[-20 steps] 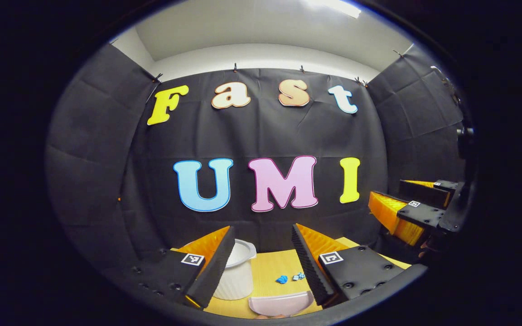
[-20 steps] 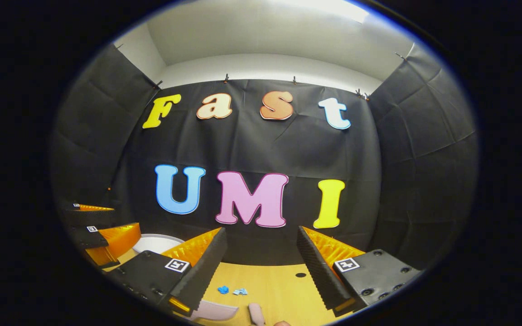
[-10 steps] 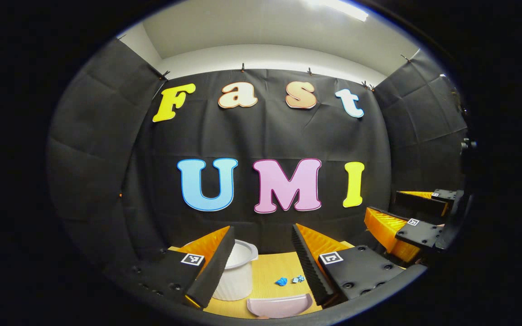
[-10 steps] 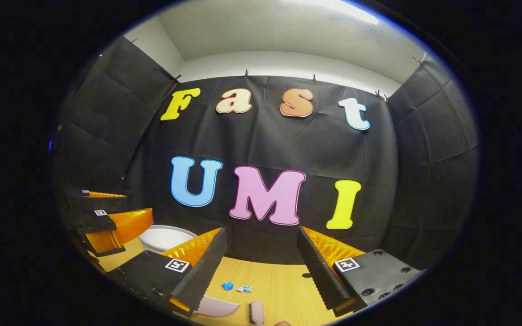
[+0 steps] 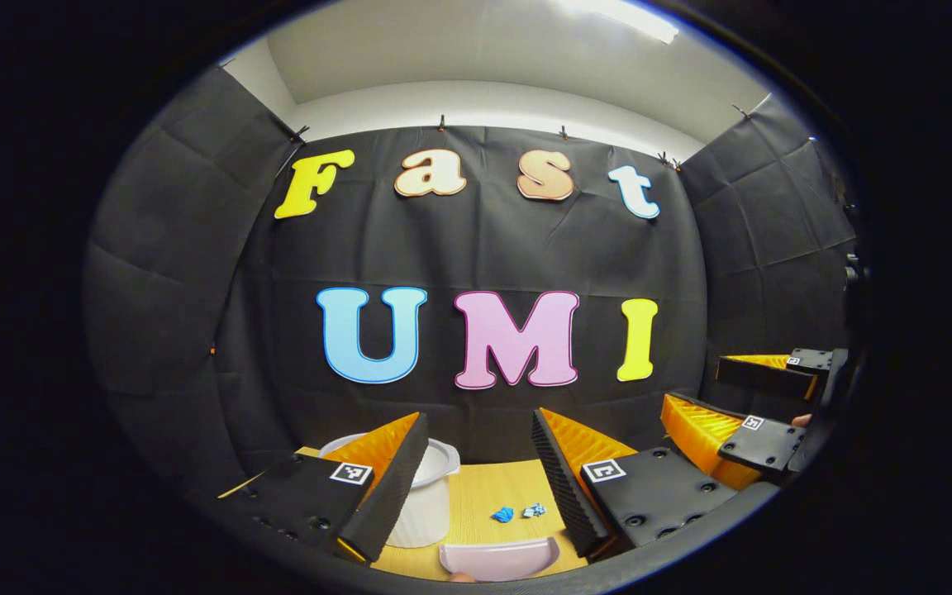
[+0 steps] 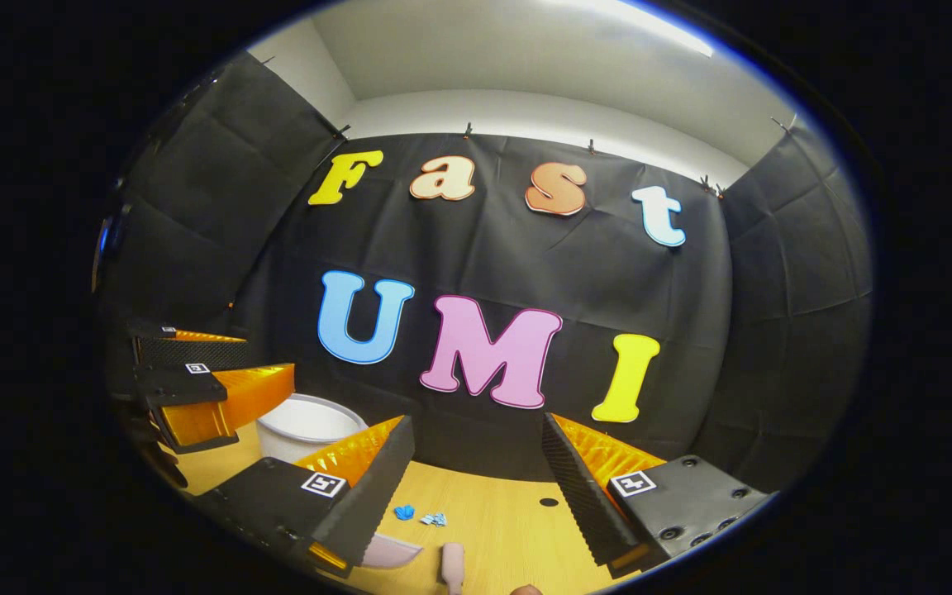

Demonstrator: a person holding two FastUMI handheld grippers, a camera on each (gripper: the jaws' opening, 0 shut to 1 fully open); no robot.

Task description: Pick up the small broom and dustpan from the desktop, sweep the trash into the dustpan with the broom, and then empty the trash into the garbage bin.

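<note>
The wooden desktop (image 6: 509,529) is lying under the black-draped booth, with the blue trash (image 5: 517,512) sitting mid-table, the pale dustpan (image 5: 497,558) just nearer and the broom handle (image 6: 452,564) beside it. The white garbage bin (image 5: 430,496) is standing to the left. Since a second ago both the left gripper (image 5: 476,487) and right gripper (image 6: 476,487) have been tipping downward, jaws spread and empty, so pickup looks imminent.
</note>
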